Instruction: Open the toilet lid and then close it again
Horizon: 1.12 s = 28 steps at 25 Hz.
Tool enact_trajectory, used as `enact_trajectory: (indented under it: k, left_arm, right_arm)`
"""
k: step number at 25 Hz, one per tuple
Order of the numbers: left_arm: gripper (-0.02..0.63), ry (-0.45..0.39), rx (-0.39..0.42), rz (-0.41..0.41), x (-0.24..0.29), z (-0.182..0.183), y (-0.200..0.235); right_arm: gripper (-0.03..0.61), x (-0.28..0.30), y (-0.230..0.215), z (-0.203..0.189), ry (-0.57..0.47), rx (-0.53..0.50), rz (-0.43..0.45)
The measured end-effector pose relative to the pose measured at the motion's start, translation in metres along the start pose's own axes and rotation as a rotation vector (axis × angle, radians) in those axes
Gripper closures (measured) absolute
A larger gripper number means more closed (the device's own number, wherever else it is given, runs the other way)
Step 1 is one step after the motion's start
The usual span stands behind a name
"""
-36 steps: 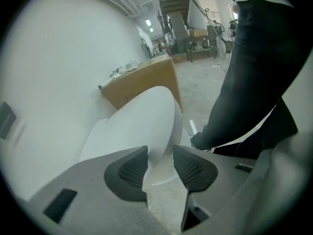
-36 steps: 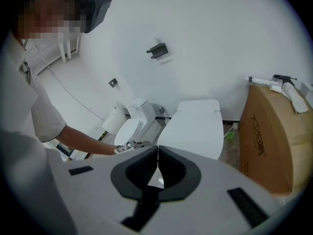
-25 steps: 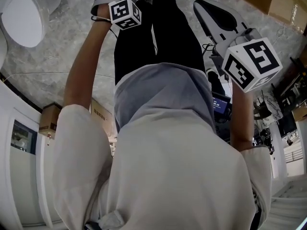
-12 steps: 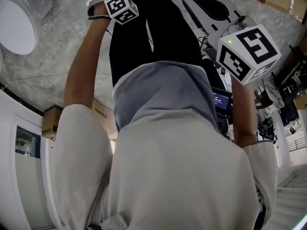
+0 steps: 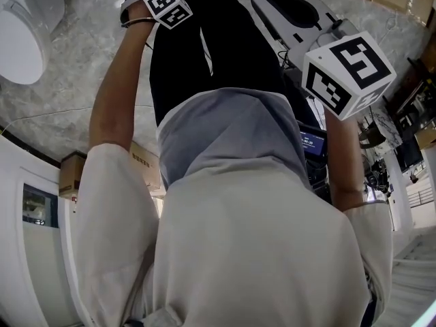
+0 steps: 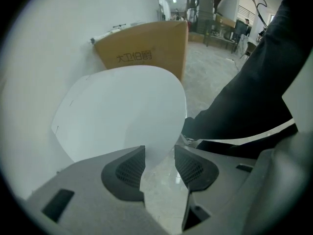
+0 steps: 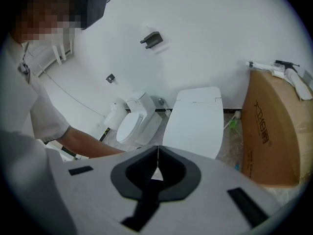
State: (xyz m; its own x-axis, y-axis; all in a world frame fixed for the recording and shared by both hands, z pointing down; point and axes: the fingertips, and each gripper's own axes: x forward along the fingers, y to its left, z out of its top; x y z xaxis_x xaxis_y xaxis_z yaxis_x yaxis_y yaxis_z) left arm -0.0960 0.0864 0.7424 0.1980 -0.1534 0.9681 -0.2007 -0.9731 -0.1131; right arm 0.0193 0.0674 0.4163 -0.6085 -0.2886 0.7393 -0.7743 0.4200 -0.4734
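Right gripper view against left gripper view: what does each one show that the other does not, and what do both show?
Only the right gripper view: a second toilet, a black wall holder, the right tool shut. Only the left gripper view: a black trouser leg, the left tool open. Both: the white toilet lid and cardboard box.

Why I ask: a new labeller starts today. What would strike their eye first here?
The big white toilet lid fills the left gripper view, right ahead of the left gripper, whose jaws have just been opening with nothing gripped. In the head view, the black-and-white marker cube looms at right.
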Motion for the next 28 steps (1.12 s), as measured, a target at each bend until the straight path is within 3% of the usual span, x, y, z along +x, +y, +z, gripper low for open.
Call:
enact_trajectory:
  k: [7,13,26,27,28]
  left_arm:
    - [0.446,0.026,-0.059,-0.036,0.016,-0.008,-0.004]
    - [0.446,0.075,0.035,-0.044,0.028,-0.020,-0.015]
    - [0.449,0.068,-0.057,-0.099,0.040,-0.027,-0.010]
    - [0.455,0.061,-0.068,-0.096,0.037,-0.023,-0.010]
    - [0.501,0.053,-0.088,-0.093,0.032,-0.018,-0.010]
  right_arm:
    - [0.568,0.003,-0.007,-0.002,0.012,0.001,-0.011]
    - [0.568,0.007,-0.007,-0.007,0.029,0.008,-0.013]
    - [0.567,0.011,-0.010,-0.004,0.041,0.015,-0.031]
    - [0.568,0.008,-0.012,-0.002,0.038,0.013,-0.033]
    - [0.566,0.003,-0.014,0.000,0.035,0.009,-0.033]
